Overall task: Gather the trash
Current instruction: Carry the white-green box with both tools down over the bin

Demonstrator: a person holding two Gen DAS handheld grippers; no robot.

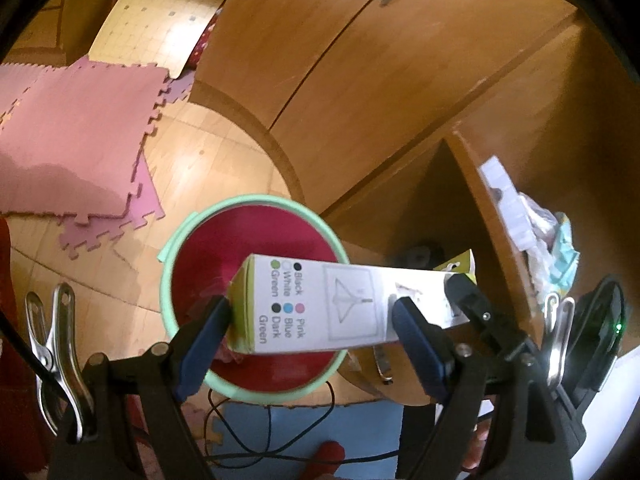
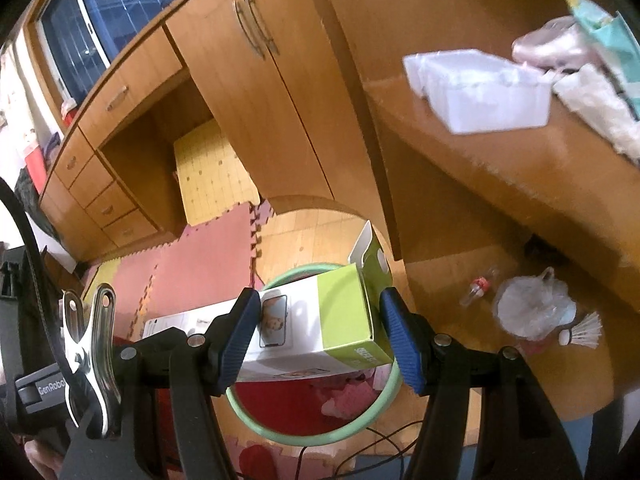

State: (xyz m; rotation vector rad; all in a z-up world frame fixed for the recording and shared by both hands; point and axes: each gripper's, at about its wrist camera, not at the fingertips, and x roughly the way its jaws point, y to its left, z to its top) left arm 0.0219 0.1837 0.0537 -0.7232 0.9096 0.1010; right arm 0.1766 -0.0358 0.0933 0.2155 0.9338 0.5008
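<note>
Two grippers clamp one long box (image 1: 320,308) over one green-rimmed red bin (image 1: 256,396): left gripper (image 1: 312,328) on one end, right gripper (image 2: 318,336) on the green end. Only the right view shows, at 3 o'clock on the floor, one plastic bag (image 2: 532,308), one shuttlecock (image 2: 584,330) and one small bottle (image 2: 478,286). Desk (image 2: 520,168) at 1 o'clock.

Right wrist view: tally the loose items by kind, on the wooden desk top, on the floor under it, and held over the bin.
Cardboard boxes, white and green, held over the green-rimmed red bin: 1
White foam trays on the desk: 1
Clear plastic bottles on the floor: 1
Tied clear plastic bags: 1
White shuttlecocks: 1
Total: 5, leaving out the blurred heap at the desk's far end.
</note>
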